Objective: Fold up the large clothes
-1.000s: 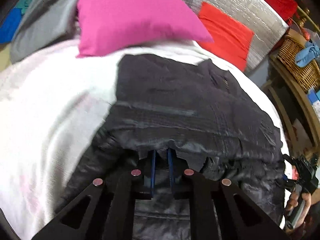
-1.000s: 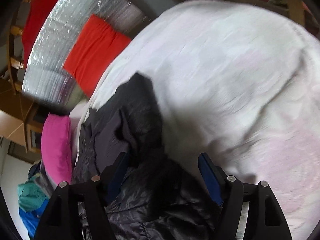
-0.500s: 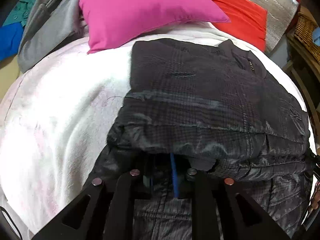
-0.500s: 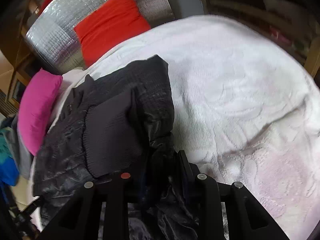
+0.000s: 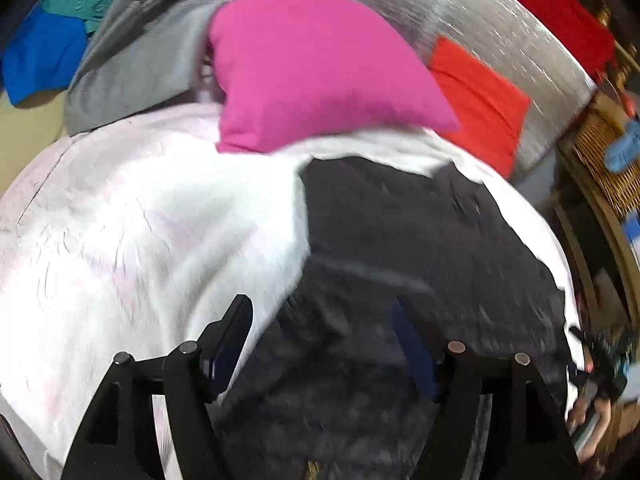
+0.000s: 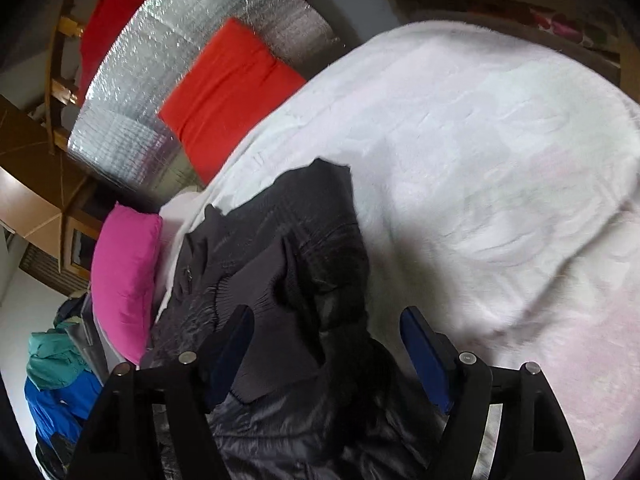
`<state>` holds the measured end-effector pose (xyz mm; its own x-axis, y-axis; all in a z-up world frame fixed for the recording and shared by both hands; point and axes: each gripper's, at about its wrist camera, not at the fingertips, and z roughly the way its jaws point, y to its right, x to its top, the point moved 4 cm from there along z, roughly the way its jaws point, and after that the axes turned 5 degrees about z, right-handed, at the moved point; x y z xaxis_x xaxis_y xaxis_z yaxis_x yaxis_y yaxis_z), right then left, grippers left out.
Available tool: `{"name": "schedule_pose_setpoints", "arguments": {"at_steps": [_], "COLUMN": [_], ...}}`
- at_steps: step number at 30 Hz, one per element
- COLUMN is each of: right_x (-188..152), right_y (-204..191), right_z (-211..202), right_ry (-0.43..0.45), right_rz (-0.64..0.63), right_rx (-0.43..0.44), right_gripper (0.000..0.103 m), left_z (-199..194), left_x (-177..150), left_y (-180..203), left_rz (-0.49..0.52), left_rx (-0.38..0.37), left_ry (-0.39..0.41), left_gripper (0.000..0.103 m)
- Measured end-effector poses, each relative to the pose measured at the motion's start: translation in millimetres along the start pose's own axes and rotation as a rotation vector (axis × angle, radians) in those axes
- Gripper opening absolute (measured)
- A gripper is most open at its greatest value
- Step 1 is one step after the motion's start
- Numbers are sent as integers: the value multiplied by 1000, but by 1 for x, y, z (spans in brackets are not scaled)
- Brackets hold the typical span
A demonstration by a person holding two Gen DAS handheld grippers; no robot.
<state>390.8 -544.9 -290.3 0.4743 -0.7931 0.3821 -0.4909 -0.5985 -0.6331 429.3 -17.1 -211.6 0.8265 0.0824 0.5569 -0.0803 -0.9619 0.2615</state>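
The black jacket (image 5: 420, 264) lies on the white bedspread (image 5: 140, 240) of the bed, straight ahead of and under both tools, already doubled over on itself with a grey knit cuff (image 6: 260, 300) lying on top.

The left hand-held gripper (image 5: 320, 344) has just been opening. Its jaws now stand wide apart, with the near edge of the jacket between them and neither pad pressing on the cloth. The left pad hangs over bare bedspread, the right one over the dark fabric.

The right hand-held gripper (image 6: 328, 344) has just been opening too. Its jaws are spread, the jacket's crumpled near end sits loose between them, and nothing is pinched.

From the left tool the jacket's long axis appears to run away and to the right, towards the pink pillow (image 5: 320, 76) and the red cushion (image 5: 476, 100) beyond it. From the right tool it runs away and to the left. Both tools sit at the jacket's near end, so neither is clearly nearer. A further fold would likely mean taking that near edge again and carrying it along this axis.

The left view is smeared by motion, so seams, zip and the exact hem line cannot be made out. The jacket's nearest part is cut off by the tool bodies in both views, and how many layers lie stacked is unclear.
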Motion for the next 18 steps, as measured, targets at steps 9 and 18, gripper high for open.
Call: {"name": "schedule_pose_setpoints", "arguments": {"at_steps": [9, 18], "right_x": [-12, -19], "right_y": [-25, -21], "right_z": [11, 12], "right_ry": [42, 13], "right_rz": [-194, -254], "right_rx": [-152, -248], "right_gripper": [37, 29], "left_z": [73, 69], "left_x": [-7, -10], "left_y": [1, 15], "left_rz": [14, 126], "left_rx": [63, 165], "left_ry": [-145, -127], "left_gripper": [74, 79]}}
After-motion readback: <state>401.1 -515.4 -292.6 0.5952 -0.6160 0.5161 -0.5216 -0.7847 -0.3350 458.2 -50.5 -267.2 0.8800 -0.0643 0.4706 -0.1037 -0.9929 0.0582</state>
